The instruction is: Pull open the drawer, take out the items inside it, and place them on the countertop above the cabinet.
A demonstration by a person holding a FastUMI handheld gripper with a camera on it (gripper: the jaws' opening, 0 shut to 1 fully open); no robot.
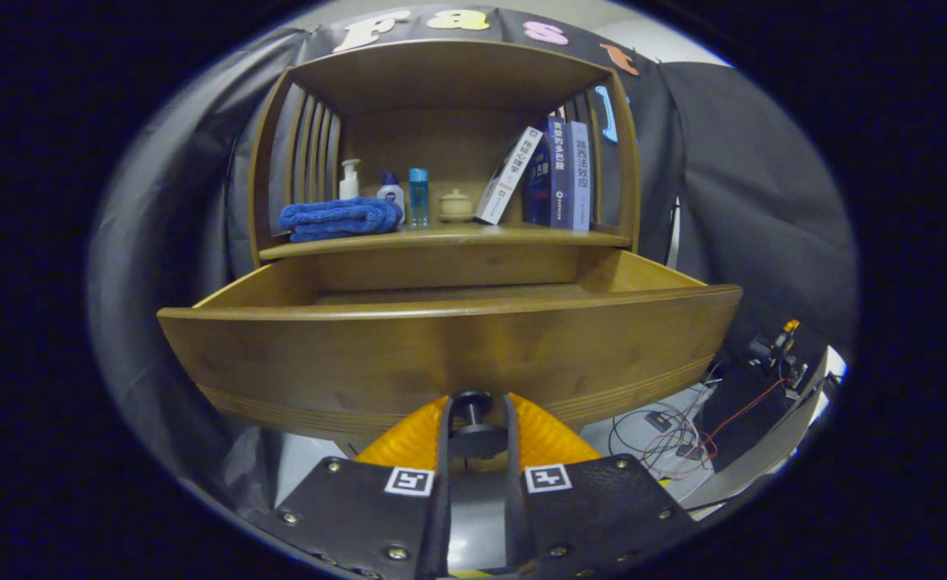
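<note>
Drawer point(449, 346) stands pulled out under the bench point(449, 235), its front just ahead of my tool point(477, 419). My fingers sit nearly closed around the knob point(473, 423), seemingly pressing it; the drawer's inside is hidden from here.

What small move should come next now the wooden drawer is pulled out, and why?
Probably release the dark round knob: the gripper has both fingers closed on it, and the wooden drawer already stands well out from the cabinet. Then lift to look inside; its contents are hidden from here.
</note>
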